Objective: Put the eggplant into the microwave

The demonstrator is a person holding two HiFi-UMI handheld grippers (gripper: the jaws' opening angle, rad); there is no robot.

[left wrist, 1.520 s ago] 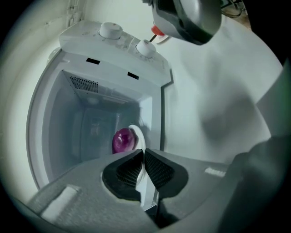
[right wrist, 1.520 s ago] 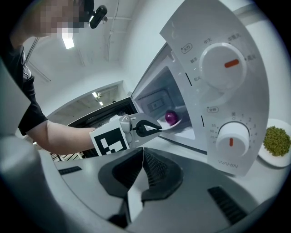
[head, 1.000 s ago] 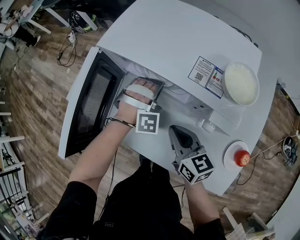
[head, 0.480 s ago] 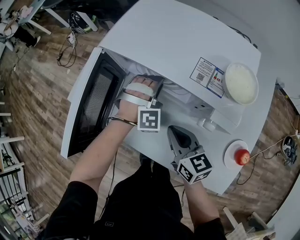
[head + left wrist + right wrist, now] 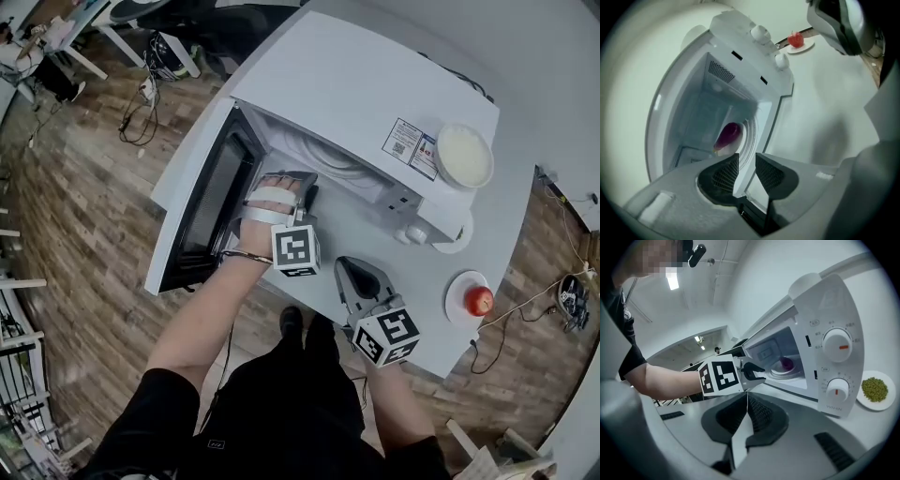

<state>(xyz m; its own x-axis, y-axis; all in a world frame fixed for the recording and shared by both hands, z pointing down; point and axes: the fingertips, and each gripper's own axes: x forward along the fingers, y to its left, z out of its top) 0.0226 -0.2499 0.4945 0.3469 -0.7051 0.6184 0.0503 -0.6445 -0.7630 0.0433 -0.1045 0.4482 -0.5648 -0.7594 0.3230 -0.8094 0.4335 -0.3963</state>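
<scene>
The purple eggplant [image 5: 729, 136] lies on the turntable inside the open white microwave [image 5: 356, 84]; it also shows in the right gripper view as a small purple eggplant [image 5: 787, 363]. The head view hides it under the microwave's top. My left gripper [image 5: 291, 181] hangs just outside the cavity mouth. Its jaws have just been opening, and the left gripper [image 5: 746, 157] now shows a clear gap with nothing in it. My right gripper [image 5: 356, 267] hovers over the table in front of the microwave, and the right gripper [image 5: 747, 397] is shut and empty.
The microwave door [image 5: 202, 202] swings wide open to the left. A bowl of white food [image 5: 464, 155] sits on the microwave's top. On the table at right are a red fruit on a small plate [image 5: 479, 300] and a plate of green bits [image 5: 875, 389].
My left gripper has pulled back out of the cavity, towards me, and its jaws have opened. The right gripper has risen slightly.
</scene>
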